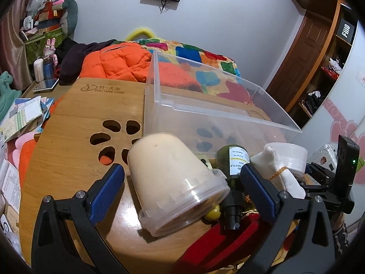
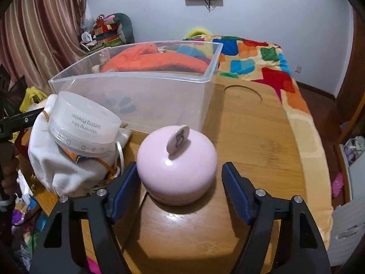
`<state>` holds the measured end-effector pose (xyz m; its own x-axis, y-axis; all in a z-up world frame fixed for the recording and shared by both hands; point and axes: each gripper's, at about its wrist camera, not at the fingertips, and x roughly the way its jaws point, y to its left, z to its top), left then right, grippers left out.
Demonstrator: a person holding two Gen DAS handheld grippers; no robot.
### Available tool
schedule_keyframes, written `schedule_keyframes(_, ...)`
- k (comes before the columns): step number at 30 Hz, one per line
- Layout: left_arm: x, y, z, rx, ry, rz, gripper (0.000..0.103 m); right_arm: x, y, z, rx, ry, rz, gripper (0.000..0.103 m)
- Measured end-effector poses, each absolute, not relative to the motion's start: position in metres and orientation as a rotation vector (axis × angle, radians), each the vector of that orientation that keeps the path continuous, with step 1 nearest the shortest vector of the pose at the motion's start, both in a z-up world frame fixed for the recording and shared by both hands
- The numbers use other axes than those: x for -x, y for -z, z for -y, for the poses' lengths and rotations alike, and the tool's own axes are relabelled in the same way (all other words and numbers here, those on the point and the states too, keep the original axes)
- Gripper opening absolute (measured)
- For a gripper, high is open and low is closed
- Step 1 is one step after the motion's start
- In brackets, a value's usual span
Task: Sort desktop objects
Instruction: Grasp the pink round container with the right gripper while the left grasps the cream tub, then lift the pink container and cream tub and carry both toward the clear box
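In the left wrist view a cream jar (image 1: 175, 182) with a clear lid lies tilted on the bamboo table (image 1: 68, 137), between the fingers of my open left gripper (image 1: 182, 182). A dark green bottle (image 1: 232, 166), a white pouch (image 1: 280, 173) and a red item (image 1: 216, 244) lie beside it. A clear plastic bin (image 1: 216, 105) stands behind. In the right wrist view a pink round case (image 2: 178, 164) sits between the fingers of my open right gripper (image 2: 180, 189). A round setting powder tub (image 2: 82, 125) rests on the white pouch (image 2: 59, 166) at left, in front of the bin (image 2: 159, 91).
An orange jacket (image 1: 118, 64) and a patchwork blanket (image 2: 257, 54) lie beyond the table. Papers (image 1: 20, 118) and a phone (image 1: 45, 84) lie at the table's left. The table top (image 2: 262, 137) stretches right of the pink case.
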<state>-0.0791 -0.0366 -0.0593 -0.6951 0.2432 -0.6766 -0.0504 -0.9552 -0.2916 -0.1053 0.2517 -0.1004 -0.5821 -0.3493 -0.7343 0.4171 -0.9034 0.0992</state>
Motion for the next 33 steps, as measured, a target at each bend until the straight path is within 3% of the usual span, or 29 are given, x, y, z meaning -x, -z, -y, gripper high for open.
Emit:
schedule_keyframes(4, 0.085, 0.060, 0.038, 1.151, -2.738, 0.404, 0.103, 0.106, 0.101, -0.250, -1.104, 2.467, -0.102, 0.061)
schedule_keyframes(7, 0.089, 0.063, 0.040, 1.159, -2.746, 0.428, 0.102, 0.106, 0.101, -0.250, -1.099, 2.468, -0.098, 0.060)
schedule_keyframes(9, 0.091, 0.065, 0.044, 1.175, -2.752, 0.443, 0.087, 0.105, 0.101, -0.251, -1.091, 2.474, -0.096, 0.060)
schedule_keyframes(16, 0.085, 0.069, 0.038, 1.183, -2.775, 0.359, 0.079, 0.104, 0.099, -0.257, -1.097, 2.482, -0.048, 0.060)
schedule_keyframes(21, 0.081, 0.067, 0.032, 1.165, -2.810, 0.292, 0.076, 0.100, 0.093, -0.264, -1.084, 2.503, -0.021, 0.060)
schedule_keyframes(33, 0.069, 0.063, 0.042, 1.117, -2.823, 0.456, 0.074, 0.088, 0.076, -0.275, -1.054, 2.543, 0.017, 0.060)
